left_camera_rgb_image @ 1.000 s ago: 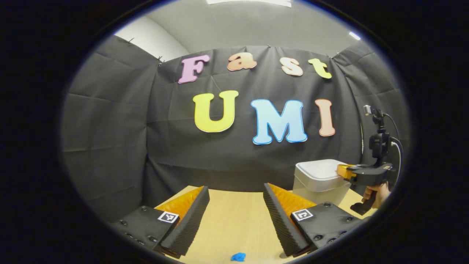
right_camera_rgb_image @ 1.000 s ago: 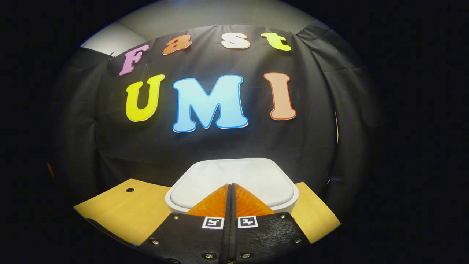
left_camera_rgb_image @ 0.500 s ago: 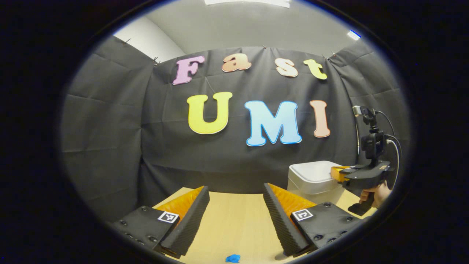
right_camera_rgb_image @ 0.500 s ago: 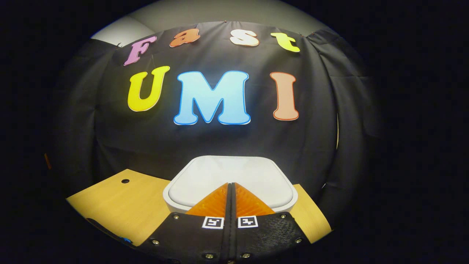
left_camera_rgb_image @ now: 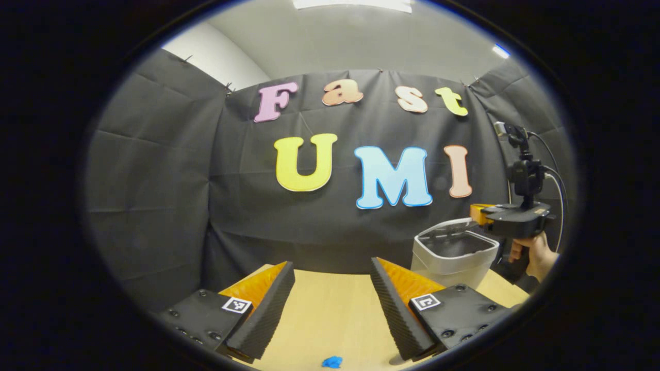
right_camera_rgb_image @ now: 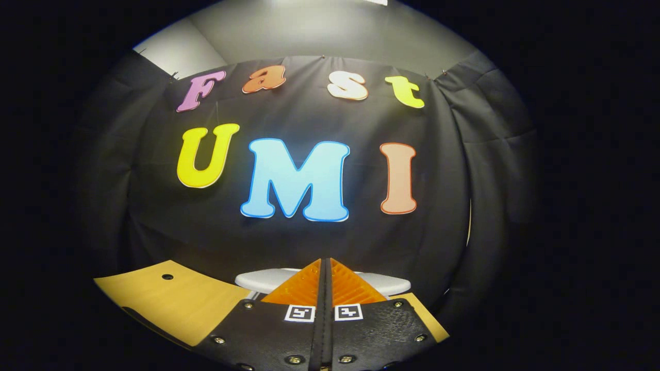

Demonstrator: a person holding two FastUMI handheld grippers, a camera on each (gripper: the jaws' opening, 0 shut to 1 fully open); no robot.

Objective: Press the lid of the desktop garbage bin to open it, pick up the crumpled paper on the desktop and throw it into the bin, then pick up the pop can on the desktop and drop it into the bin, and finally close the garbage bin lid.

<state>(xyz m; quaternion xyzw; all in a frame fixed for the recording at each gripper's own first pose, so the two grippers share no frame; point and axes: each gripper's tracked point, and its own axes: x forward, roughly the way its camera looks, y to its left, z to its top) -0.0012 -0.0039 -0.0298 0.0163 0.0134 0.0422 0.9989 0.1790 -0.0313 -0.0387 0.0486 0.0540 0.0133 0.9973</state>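
Observation:
The white desktop bin (left_camera_rgb_image: 454, 263) stands at the right of the wooden table, its dark inside showing and its lid (left_camera_rgb_image: 447, 225) tipped up at the back. My right gripper (left_camera_rgb_image: 475, 212), held by a hand (left_camera_rgb_image: 536, 255), hovers shut just above the bin's right rim. In the right gripper view its own fingertips (right_camera_rgb_image: 324, 262) are pressed together with nothing between them, and the lid (right_camera_rgb_image: 258, 281) shows edge-on just beyond them. My left gripper (left_camera_rgb_image: 332, 281) stands open over the table, empty. A small blue crumpled paper (left_camera_rgb_image: 332, 361) lies on the table below it.
The light wooden table (left_camera_rgb_image: 330, 314) runs back to the black cloth wall. A small round hole (right_camera_rgb_image: 167, 276) sits in the tabletop to the left of the bin in the right gripper view.
My right gripper has lifted off the bin lid and risen. The lid, flat and closed before, has sprung up and the bin's dark inside now shows. The left gripper has barely moved.

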